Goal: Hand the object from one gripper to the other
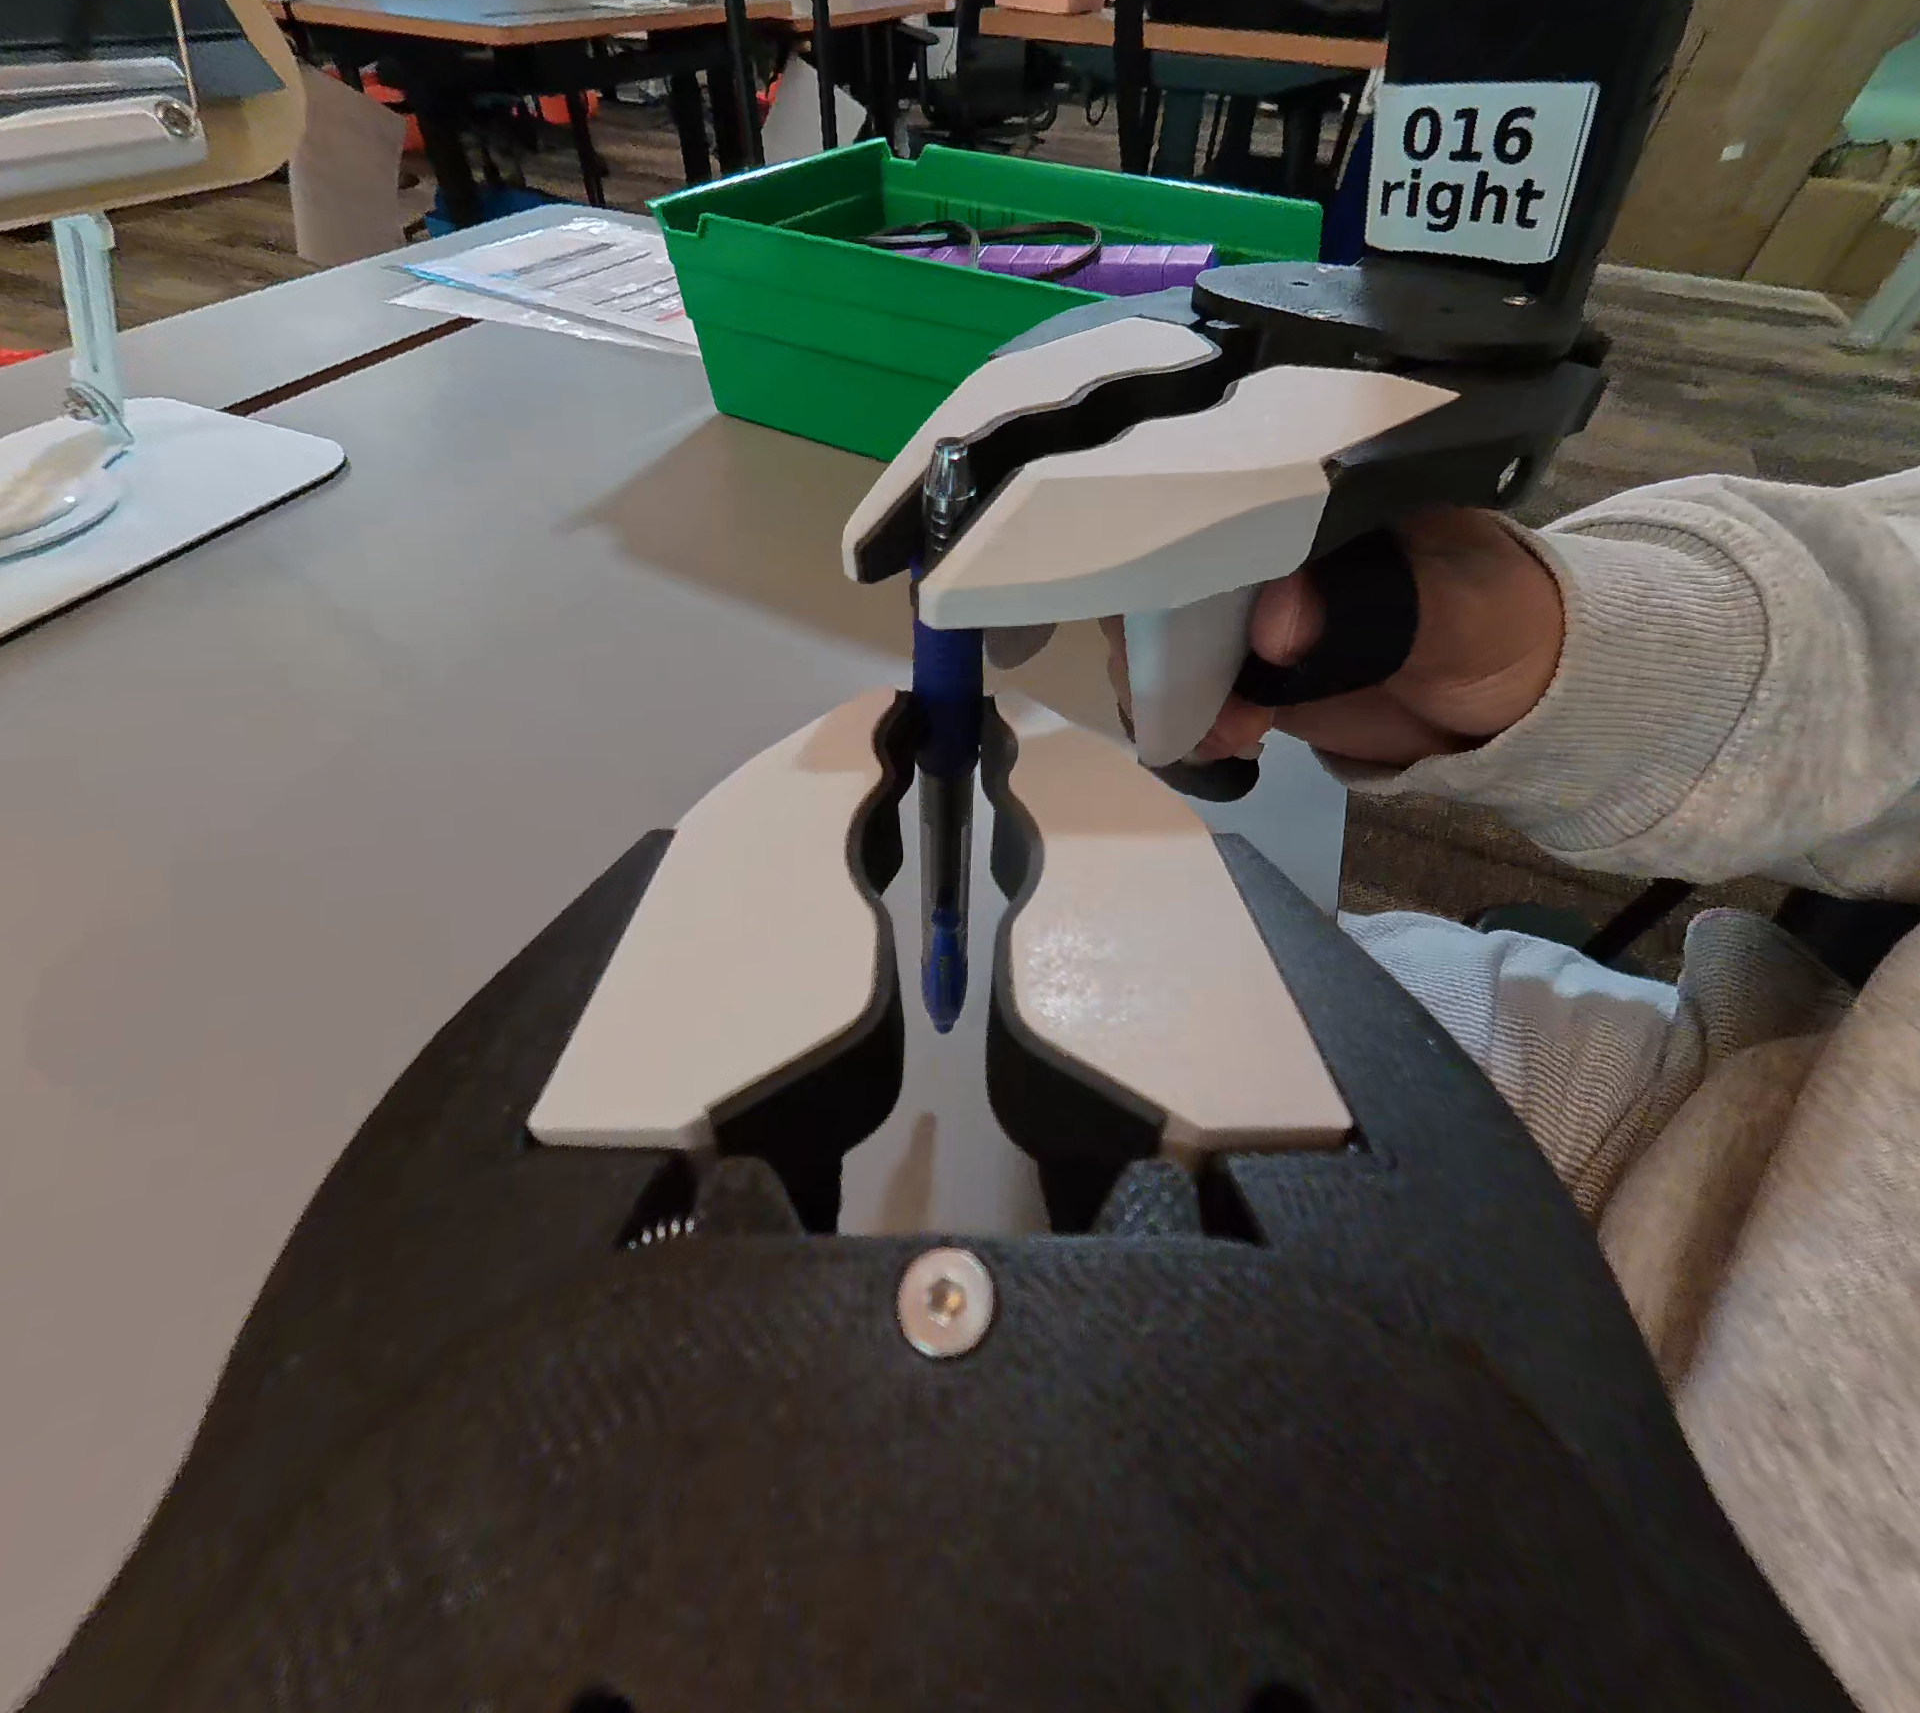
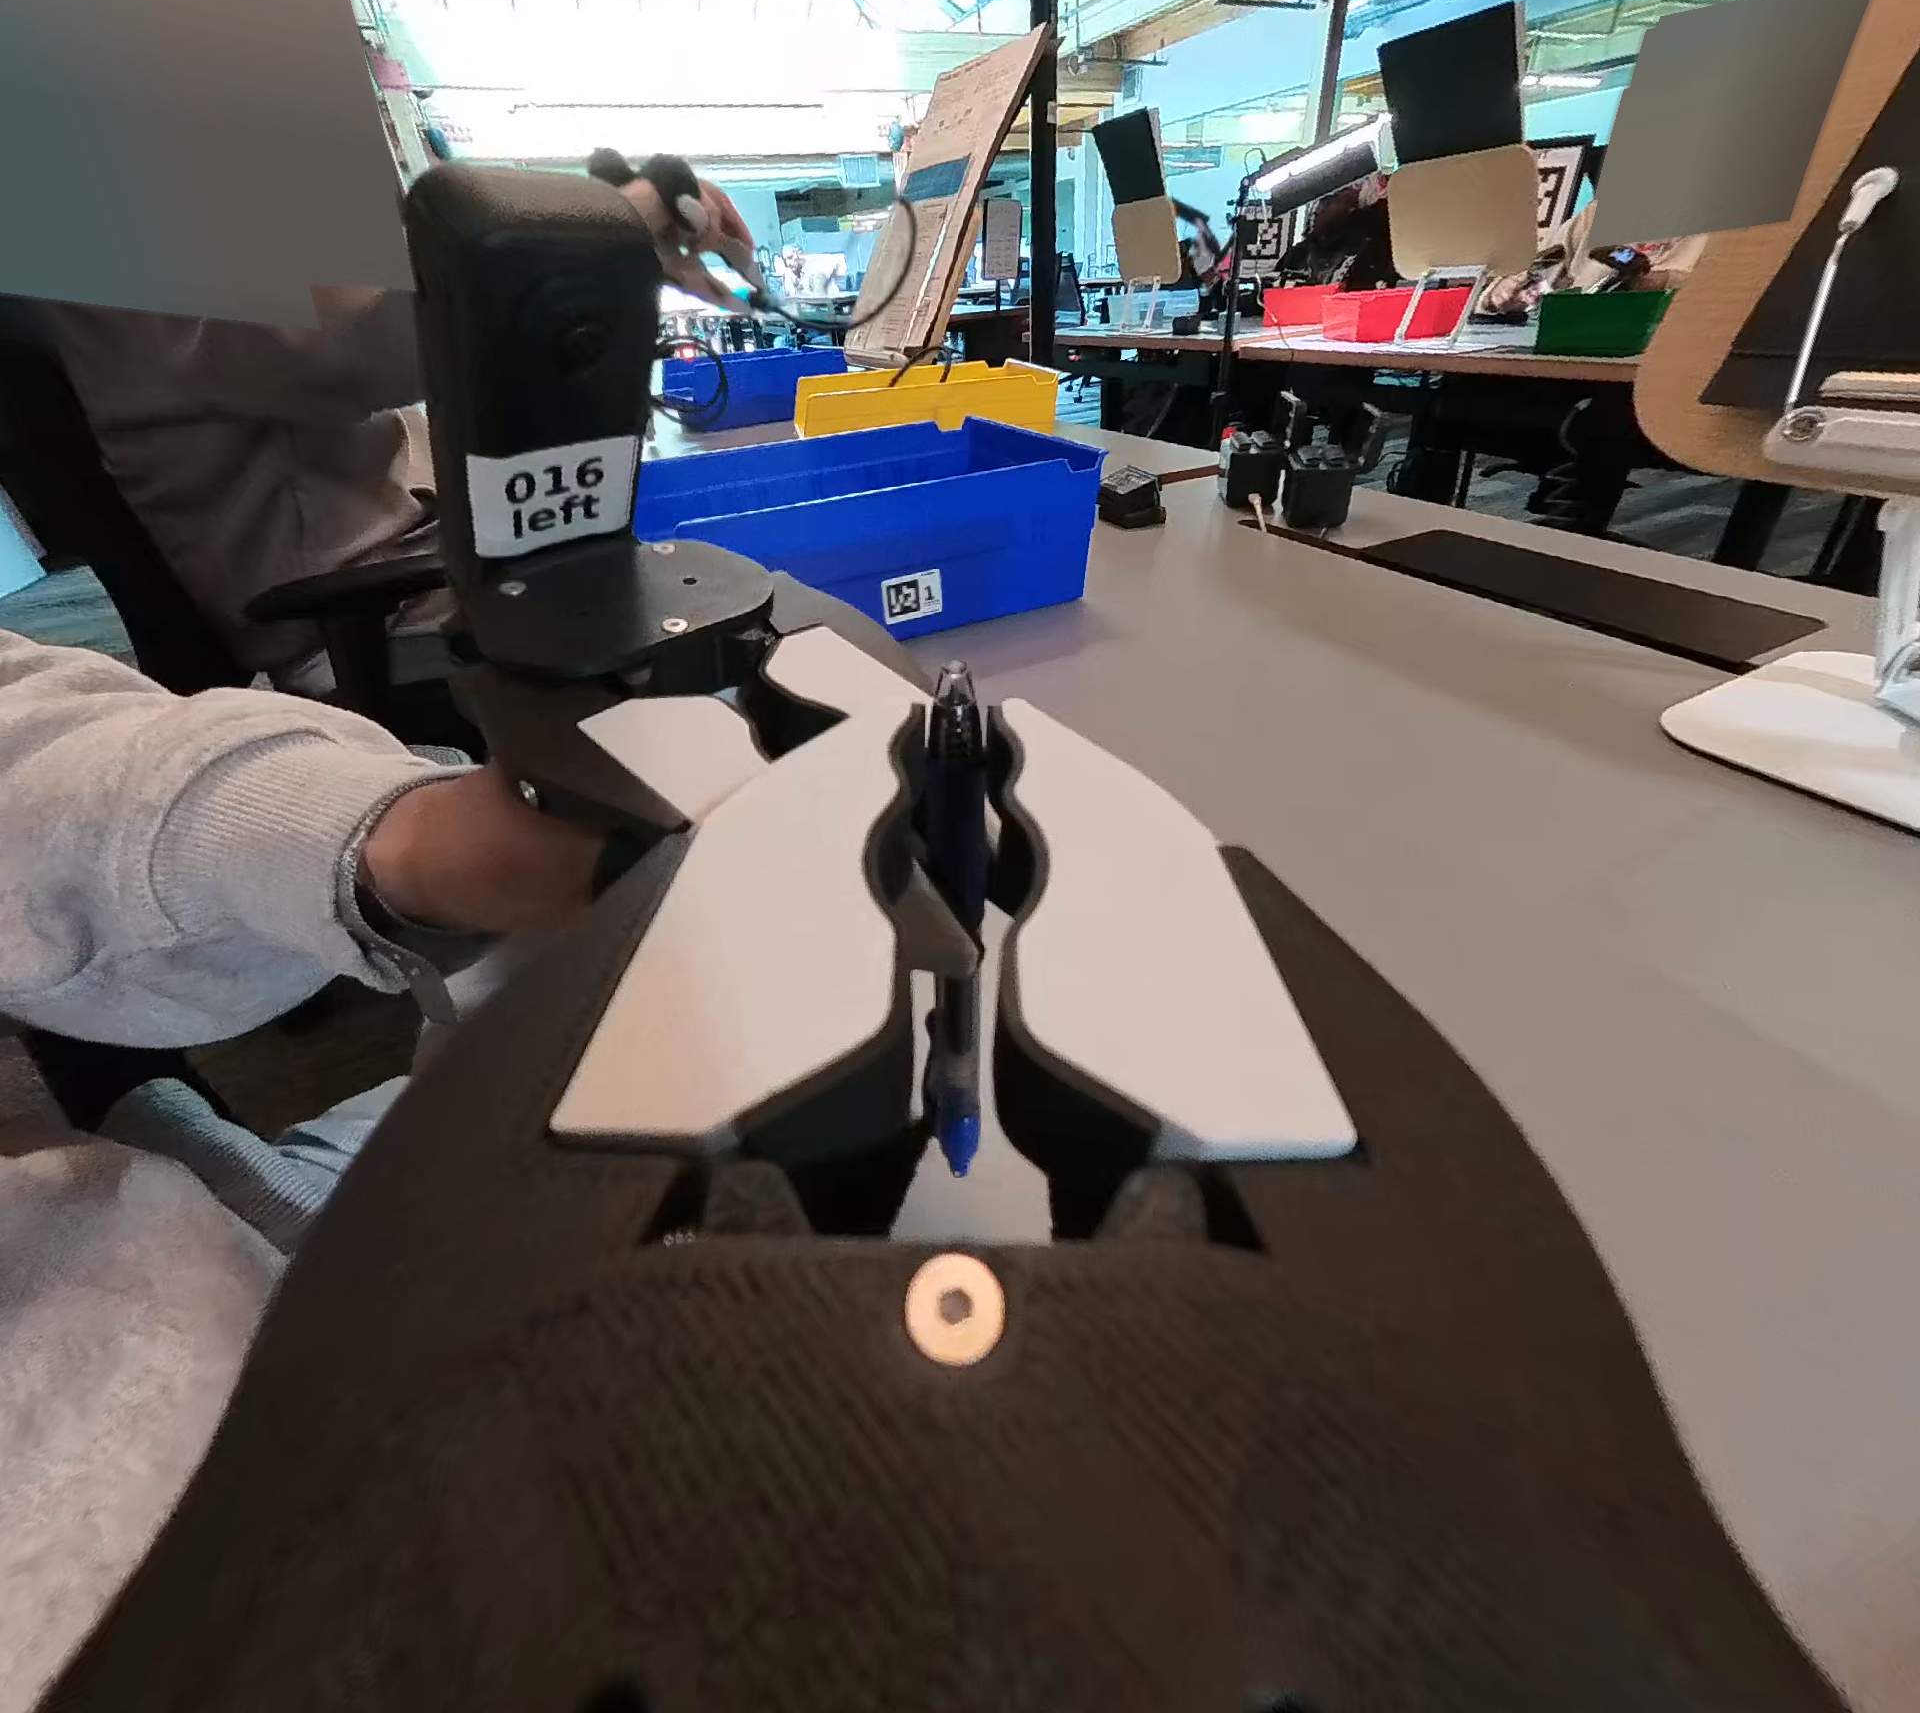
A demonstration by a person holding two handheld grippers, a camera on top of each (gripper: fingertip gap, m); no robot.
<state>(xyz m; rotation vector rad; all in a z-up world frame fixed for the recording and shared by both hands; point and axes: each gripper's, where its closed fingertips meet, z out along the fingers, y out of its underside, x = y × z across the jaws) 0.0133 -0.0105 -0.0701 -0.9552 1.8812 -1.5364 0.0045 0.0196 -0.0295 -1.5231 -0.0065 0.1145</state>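
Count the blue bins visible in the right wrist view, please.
2. The near blue bin sits on the grey table; the far blue bin is behind it. Others may be hidden.

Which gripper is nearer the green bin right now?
Right. The right gripper, shut on the pen's upper end, sits just before the green bin; the left gripper grips the pen lower, farther back.

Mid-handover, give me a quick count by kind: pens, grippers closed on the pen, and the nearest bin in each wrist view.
Pen: 1
Grippers closed on it: 2 (left gripper, right gripper)
Nearest bins: 2 (green bin, blue bin)
Total: 5
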